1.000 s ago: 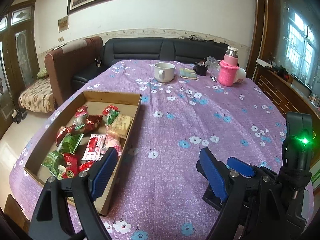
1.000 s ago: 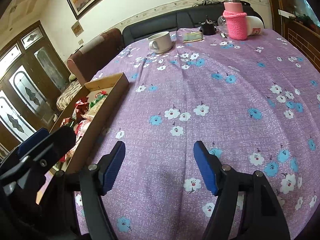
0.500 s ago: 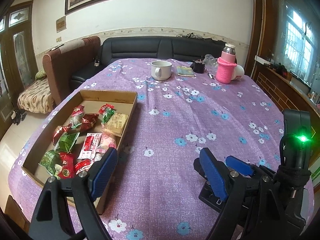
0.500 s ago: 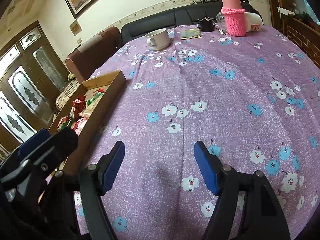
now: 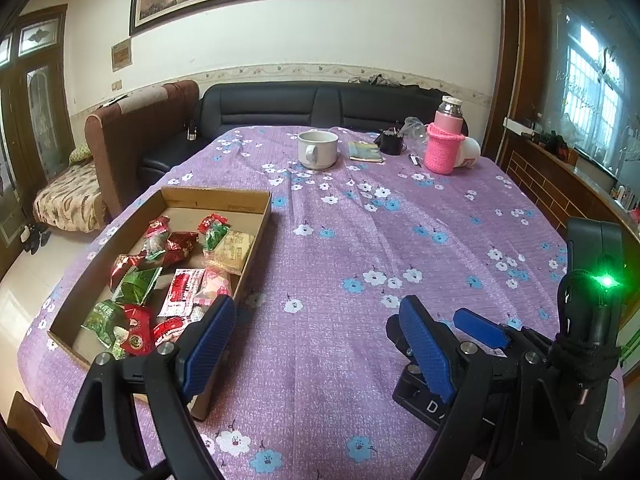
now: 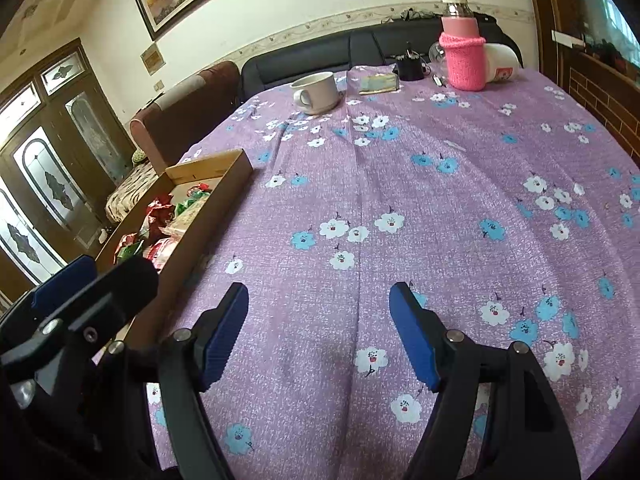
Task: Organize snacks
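Compared with a second before, we found little changed: both views showed slightly more of the far room, and the table contents lay as they had.

Nearest us, the left gripper (image 5: pixel 316 336) hung with its blue-padded jaws spread wide and nothing between them, over the purple flowered tablecloth (image 5: pixel 340 248). The right gripper (image 6: pixel 320 330) was likewise spread and empty above bare cloth; in the left wrist view it sat just right of the left one (image 5: pixel 460 340).

Left of the grippers lay one shallow brown cardboard box (image 5: pixel 256 236), its near corner partly hidden behind the left gripper's left finger. Inside we counted roughly a dozen wrapped snacks (image 5: pixel 176 272): red, green and white packets and one pale yellow biscuit pack (image 5: pixel 232 250). An exact count escaped us, since the packets overlapped.

At the far end stood one white ceramic mug (image 5: pixel 318 150), one small flat booklet (image 5: pixel 365 151), one small black object (image 5: pixel 391 143), one flask in a pink knitted sleeve (image 5: pixel 443 148) and one white cup (image 5: pixel 469 153) on its side. Beyond were a black leather sofa (image 5: pixel 320 104) and a brown armchair (image 5: pixel 140 128).
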A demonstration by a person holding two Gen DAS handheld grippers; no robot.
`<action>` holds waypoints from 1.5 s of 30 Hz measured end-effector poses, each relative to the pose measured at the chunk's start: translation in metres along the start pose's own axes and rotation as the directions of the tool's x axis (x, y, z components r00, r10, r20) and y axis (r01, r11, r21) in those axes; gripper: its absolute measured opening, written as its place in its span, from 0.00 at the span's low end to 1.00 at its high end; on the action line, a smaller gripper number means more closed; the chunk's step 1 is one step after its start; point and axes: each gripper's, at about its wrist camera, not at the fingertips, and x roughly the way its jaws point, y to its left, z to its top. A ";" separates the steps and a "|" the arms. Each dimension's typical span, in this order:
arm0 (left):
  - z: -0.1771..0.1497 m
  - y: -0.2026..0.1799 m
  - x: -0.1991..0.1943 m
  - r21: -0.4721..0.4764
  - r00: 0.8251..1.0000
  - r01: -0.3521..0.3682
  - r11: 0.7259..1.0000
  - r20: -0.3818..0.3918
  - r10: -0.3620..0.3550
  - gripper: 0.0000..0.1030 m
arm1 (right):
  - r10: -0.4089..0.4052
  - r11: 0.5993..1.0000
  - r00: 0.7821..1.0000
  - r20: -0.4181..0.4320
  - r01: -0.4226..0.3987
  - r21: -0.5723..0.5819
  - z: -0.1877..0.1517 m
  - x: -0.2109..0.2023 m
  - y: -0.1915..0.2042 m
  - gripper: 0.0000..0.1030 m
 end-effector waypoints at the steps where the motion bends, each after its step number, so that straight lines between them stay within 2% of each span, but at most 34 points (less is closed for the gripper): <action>1: 0.000 0.000 -0.002 -0.001 1.000 0.002 1.000 0.004 -0.002 0.82 | -0.002 1.000 1.000 0.004 0.002 -0.004 0.000 -0.002 0.001 0.72; 20: -0.004 0.015 -0.027 -0.033 0.997 0.008 0.999 0.076 -0.006 0.82 | -0.031 0.995 0.996 0.084 0.039 -0.092 -0.007 -0.034 0.027 0.76; 31: -0.005 0.022 -0.032 -0.039 0.995 0.015 0.999 0.099 -0.011 0.82 | -0.046 0.993 0.994 0.096 0.056 -0.106 -0.006 -0.038 0.033 0.77; 34: -0.006 0.027 -0.033 -0.061 0.994 0.028 0.998 0.105 -0.022 0.82 | -0.052 0.995 0.995 0.085 0.058 -0.078 0.004 -0.036 0.021 0.77; 38: -0.007 0.028 -0.032 -0.049 0.995 0.016 0.999 0.097 -0.011 0.82 | -0.181 0.977 0.973 0.146 0.195 -0.089 0.044 -0.039 -0.005 0.77; 41: -0.007 0.028 -0.032 -0.049 0.995 0.007 0.999 0.101 -0.002 0.82 | -0.213 0.976 0.963 0.168 0.217 -0.008 0.069 -0.053 -0.034 0.77; 45: -0.007 0.027 -0.027 -0.044 0.996 0.005 0.999 0.092 -0.001 0.82 | -0.234 0.972 0.955 0.184 0.234 0.020 0.062 -0.069 -0.052 0.81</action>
